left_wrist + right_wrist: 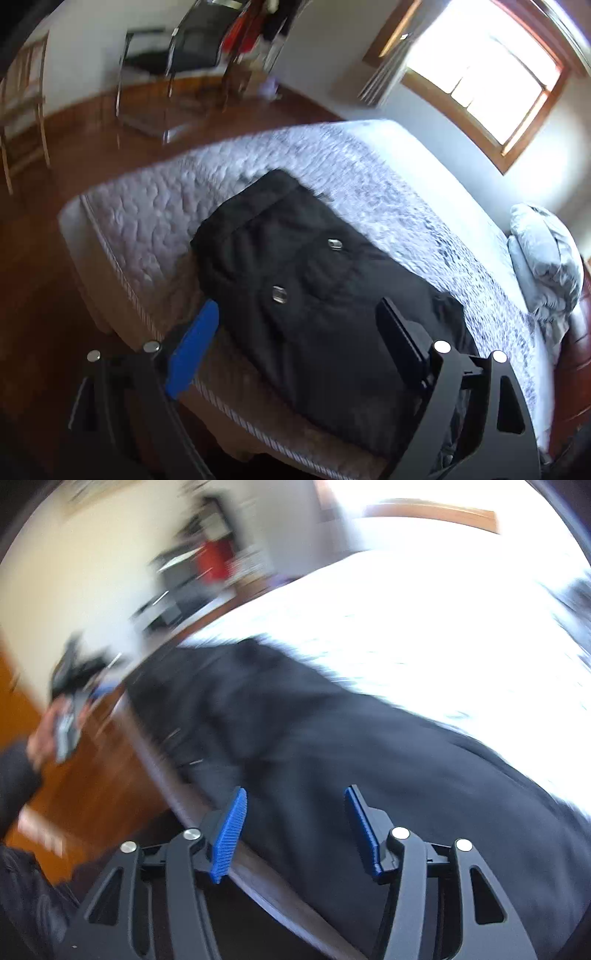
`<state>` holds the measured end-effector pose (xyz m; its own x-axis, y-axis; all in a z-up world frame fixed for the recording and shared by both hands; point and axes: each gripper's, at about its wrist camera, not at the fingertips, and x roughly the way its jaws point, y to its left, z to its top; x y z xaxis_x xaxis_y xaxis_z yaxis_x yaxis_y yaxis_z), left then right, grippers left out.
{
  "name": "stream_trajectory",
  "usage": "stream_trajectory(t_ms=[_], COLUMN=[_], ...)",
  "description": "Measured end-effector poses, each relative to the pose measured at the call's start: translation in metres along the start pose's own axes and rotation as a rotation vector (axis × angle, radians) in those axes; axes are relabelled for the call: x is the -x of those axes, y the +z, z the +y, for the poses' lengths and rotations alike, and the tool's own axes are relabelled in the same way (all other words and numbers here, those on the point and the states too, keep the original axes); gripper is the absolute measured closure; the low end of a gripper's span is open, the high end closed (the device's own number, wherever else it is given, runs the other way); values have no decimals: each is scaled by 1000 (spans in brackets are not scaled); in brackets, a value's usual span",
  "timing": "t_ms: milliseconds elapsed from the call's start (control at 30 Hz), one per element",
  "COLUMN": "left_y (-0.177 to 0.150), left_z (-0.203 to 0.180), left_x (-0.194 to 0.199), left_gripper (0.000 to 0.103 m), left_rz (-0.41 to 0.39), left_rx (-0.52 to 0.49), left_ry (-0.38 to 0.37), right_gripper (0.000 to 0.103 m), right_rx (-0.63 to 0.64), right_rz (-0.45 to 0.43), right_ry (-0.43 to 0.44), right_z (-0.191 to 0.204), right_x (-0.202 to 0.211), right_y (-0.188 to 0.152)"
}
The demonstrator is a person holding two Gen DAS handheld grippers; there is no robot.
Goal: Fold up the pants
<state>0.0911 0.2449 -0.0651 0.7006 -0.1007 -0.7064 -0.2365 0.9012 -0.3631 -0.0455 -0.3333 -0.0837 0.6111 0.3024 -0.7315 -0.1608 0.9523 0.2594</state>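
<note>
Black pants (306, 280) lie flat on a white quilted mattress (155, 221), waist end toward the far left corner, two metal buttons showing. My left gripper (295, 314) is open and empty, hovering above the near edge of the pants. In the right wrist view, which is motion-blurred, the pants (314, 738) stretch across the mattress (424, 627). My right gripper (295, 797) is open and empty just above the pants near the bed edge. The other hand-held gripper (74, 679) shows at the left.
A crumpled grey pillow (543, 258) lies at the right end of the bed. A wooden floor (55, 277) runs along the bed's near side. A black chair (177, 62) and a wooden chair (22, 110) stand by the far wall. A window (480, 70) is bright.
</note>
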Motion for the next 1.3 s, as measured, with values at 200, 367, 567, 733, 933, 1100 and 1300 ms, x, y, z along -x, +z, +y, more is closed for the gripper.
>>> stream_trajectory(t_ms=[200,367,567,733,933,1100,1300], left_y=[-27,-61,-90,-101,-107,-104,-89], left_z=[-75,-122,-142,-141,-146,-159,-164], left_x=[-6,-46,-78,-86,-102,-112,-108], left_gripper=[14,14,12,11,7,4,4], left_rz=[86,229,302,316,316,280,276], left_rx=[-79,-125,-219,-304,-332,-287,-267], left_ry=[-150,-178,-90,-27,15,42,25], right_gripper=[35,35,36,66,99,99,30], right_rx=[-435,-598,-583,-504,-492,-463,-529], right_rz=[-80,-29,5,23,-105,-35,-37], right_ry=[-225,-232,-137,-211,-173,-221,-247], right_z=[-174,-273,-305,-295,-308,-321,-317], right_x=[104,116,74,59,78,52,64], right_y=[-57,-94,-92,-84,-54,-29,-57])
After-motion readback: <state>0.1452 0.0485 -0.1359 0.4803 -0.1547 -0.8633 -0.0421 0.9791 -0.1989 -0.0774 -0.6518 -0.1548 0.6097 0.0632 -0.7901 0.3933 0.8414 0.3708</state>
